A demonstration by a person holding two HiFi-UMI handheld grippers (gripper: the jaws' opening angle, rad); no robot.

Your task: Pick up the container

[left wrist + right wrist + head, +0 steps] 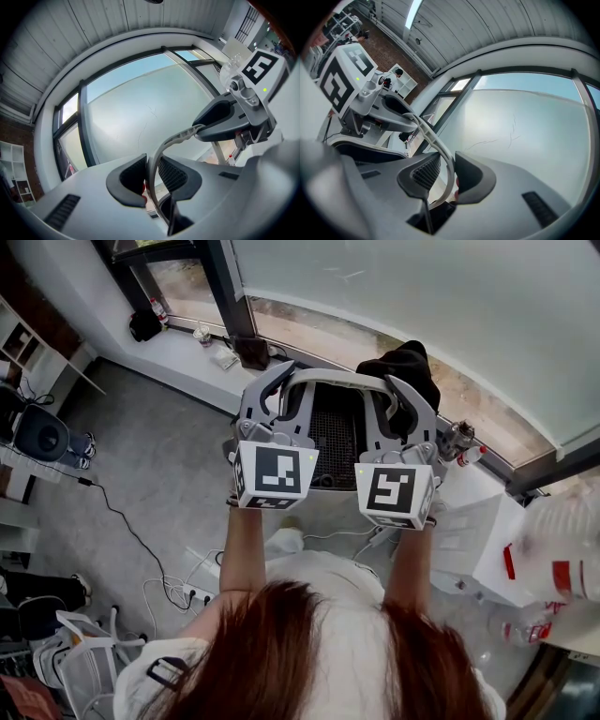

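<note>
Pinching the pale grey arched plastic handle (pixel 337 379) at opposite ends, the left gripper (pixel 151 169) and right gripper (pixel 447 171) likely share the load, so the black mesh container (pixel 335 442) hangs level between them, well above the floor.

We look down on a grey floor (pixel 159 456) where a black cable (pixel 120 519) trails to a white power strip (pixel 192 594), with a black speaker (pixel 39 432) at the left. Ahead we see a wide frosted window (pixel 422 296) with a black cloth (pixel 408 362) heaped on its sill. At the right, 1 white box (pixel 483 540) stands near a small bottle (pixel 469 456).
</note>
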